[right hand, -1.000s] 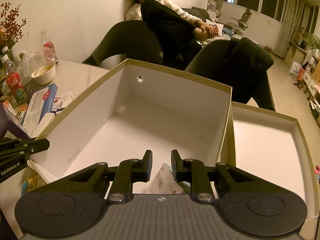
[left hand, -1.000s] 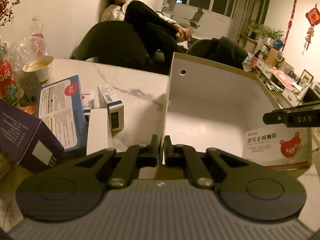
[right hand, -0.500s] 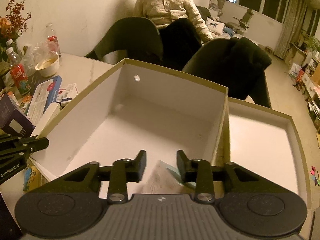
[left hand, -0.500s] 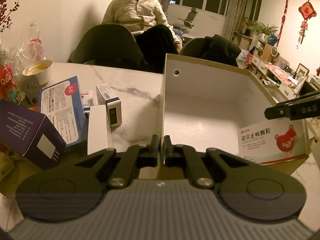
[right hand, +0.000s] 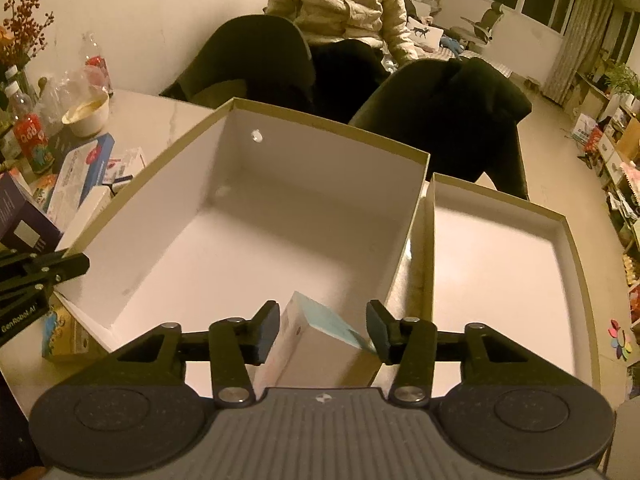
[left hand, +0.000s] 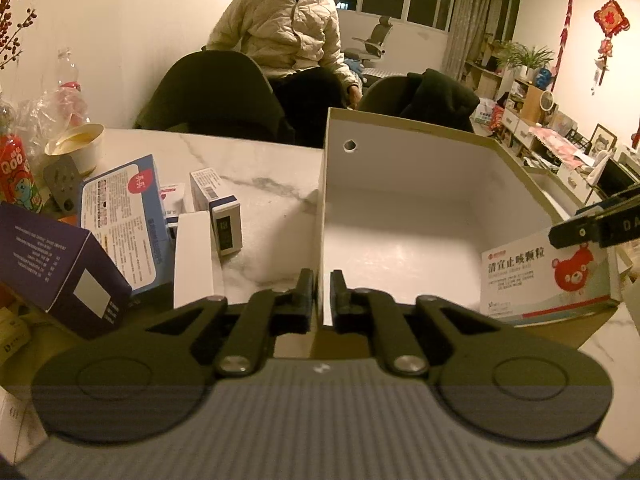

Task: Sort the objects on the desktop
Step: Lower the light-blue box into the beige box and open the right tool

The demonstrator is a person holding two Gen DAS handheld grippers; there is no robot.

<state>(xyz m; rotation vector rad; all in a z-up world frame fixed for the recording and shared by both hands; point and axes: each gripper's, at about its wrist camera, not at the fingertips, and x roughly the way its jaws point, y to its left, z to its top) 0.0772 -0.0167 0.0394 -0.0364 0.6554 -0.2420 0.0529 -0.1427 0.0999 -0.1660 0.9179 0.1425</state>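
right claw (right hand: pixel 322 330) opening | medicine box (right hand: pixel 316 344) between jaws, unpressed

In your left wrist view, the medicine box (left hand: pixel 548 280) at about four o'clock reads "清宜止咳颗粒" beside a red bear face. The red bottle (left hand: pixel 16 176) at nine o'clock shows "Qoo". The black gripper (left hand: pixel 600 226) at three o'clock shows "DA". In your right wrist view, the left gripper (right hand: pixel 24 296) at eight o'clock reads "GenRobot.AI".
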